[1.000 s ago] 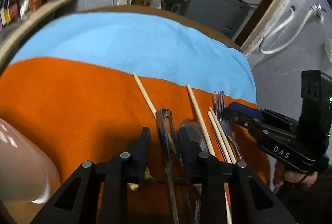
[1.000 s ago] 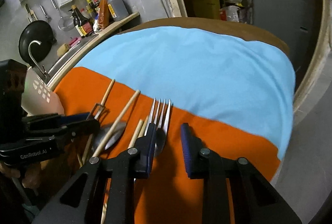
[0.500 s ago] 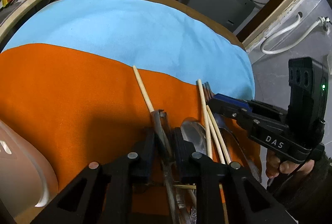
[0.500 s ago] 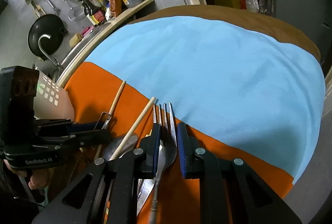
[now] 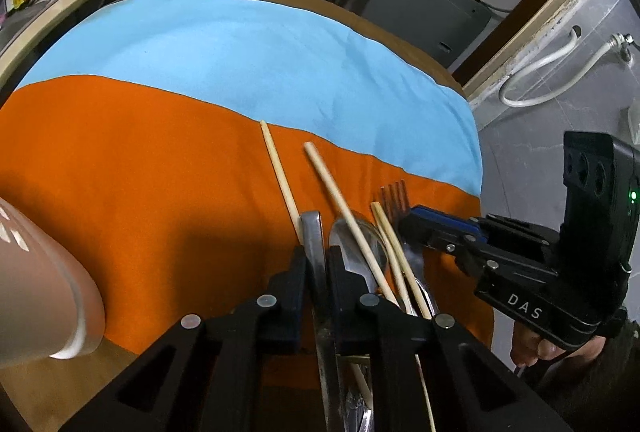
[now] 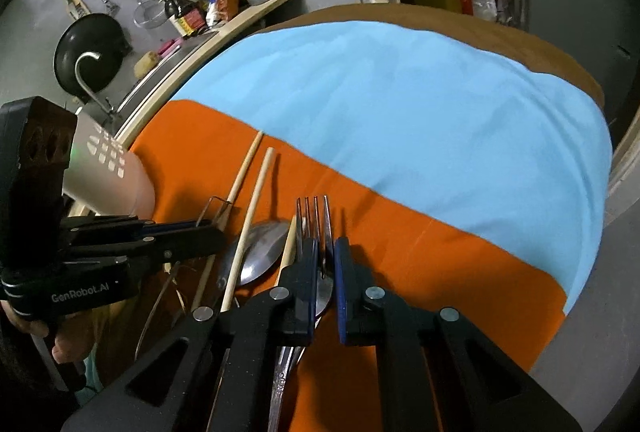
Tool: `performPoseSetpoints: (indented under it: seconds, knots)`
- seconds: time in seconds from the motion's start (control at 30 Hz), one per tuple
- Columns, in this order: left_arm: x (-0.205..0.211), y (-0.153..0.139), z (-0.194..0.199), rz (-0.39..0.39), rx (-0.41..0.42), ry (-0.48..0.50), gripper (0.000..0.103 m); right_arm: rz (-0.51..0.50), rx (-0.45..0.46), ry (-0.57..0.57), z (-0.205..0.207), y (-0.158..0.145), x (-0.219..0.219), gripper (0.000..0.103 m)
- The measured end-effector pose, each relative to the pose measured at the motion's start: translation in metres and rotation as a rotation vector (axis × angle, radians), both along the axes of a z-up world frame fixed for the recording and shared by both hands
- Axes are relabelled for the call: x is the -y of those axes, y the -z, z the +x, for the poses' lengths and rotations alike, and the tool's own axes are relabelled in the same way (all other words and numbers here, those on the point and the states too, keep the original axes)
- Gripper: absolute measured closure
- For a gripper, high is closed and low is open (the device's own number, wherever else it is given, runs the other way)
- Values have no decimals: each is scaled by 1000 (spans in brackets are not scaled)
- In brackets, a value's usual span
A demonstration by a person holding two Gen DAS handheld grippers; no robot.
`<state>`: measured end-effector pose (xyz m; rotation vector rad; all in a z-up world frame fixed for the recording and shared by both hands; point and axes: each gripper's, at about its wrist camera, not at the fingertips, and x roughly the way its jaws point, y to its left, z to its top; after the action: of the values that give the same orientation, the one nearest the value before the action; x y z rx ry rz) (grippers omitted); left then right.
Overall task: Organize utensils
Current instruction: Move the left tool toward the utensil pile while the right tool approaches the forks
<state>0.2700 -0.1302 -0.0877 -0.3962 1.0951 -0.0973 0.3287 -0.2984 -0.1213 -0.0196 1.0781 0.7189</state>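
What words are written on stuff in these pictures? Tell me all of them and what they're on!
"DAS": white letters on the side of the black right gripper, seen from the left wrist.
"GenRobot.AI": white letters on the side of the black left gripper, seen from the right wrist.
Stamped marks on the silver metal fork's handle: too small to read.
Labels on the dark sauce bottles on the wooden shelf: too blurred to read.
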Motion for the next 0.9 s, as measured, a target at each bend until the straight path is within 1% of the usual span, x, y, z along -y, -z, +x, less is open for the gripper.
performPoseSetpoints:
  seconds: [0.07,0.3,0.33,0.43,0.47,0.53,0.63,0.73,0.9]
  knots:
    - [-1,1,0,0,-8,0,93,-6,-13,-18,3,2,-4,95]
    - [-3,4,1,2,-16,-14,93,56,-102,-43,19,12,-4,94]
    - [-3,5,0,0,-15,-16,93,74,-118,-49,21,13,-3,91]
    - [-3,5,-3,0,-17,-25,93,121,-146,-95,22,15,-6,75]
    - [-3,5,-5,0,-15,-30,93,112,-143,-107,21,15,-9,73]
    - [-3,4,-8,3,-15,-33,93,80,-126,-123,19,13,-14,73]
    - [-2,3,-14,5,-9,-36,93,76,-125,-120,21,12,-16,74]
    - [-2,4,-18,1,-11,-39,93,67,-119,-108,25,12,-18,81]
    - [-2,3,-20,-1,-9,-49,94,25,-101,-144,35,9,-27,82]
